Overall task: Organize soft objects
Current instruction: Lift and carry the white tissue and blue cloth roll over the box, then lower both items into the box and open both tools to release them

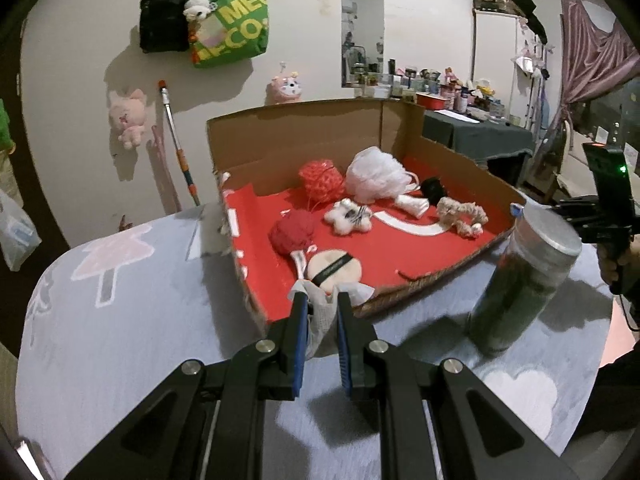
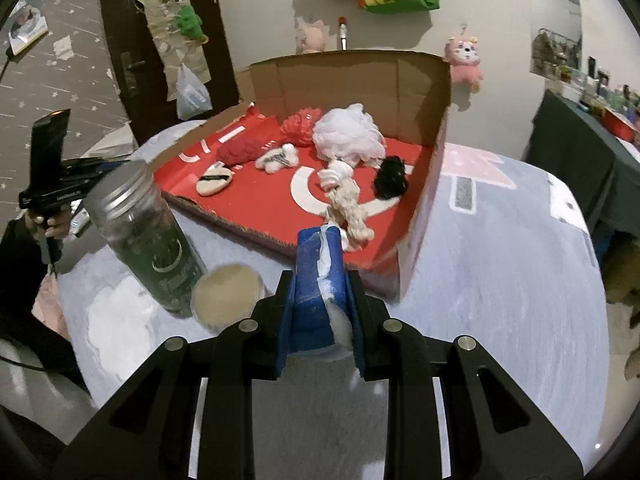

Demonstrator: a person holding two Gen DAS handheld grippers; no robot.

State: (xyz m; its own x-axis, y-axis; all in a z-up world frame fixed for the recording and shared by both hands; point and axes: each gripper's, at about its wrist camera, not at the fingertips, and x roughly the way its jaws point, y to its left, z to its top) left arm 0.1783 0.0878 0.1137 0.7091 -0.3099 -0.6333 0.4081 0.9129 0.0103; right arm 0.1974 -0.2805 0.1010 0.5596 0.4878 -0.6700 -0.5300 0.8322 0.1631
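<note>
An open cardboard box (image 1: 296,136) with a red floor stands on the table. Inside it lie a red yarn ball (image 1: 322,180), a white bath pouf (image 1: 374,174), a black scrunchie (image 1: 434,189), a cream scrunchie (image 1: 462,214), a red knitted piece (image 1: 292,232) and a round powder puff (image 1: 334,270). My left gripper (image 1: 322,300) is shut on a thin white cloth (image 1: 320,322) at the box's near edge. My right gripper (image 2: 320,304) is shut on a blue and white soft piece (image 2: 312,276) just before the box's front edge (image 2: 256,232).
A tall jar (image 1: 520,280) with a metal lid stands on the grey tablecloth (image 1: 140,320) beside the box. A round beige pad (image 2: 228,294) lies near the jar (image 2: 148,236). Plush toys and bags hang on the wall behind. A cluttered side table (image 1: 476,132) stands at the right.
</note>
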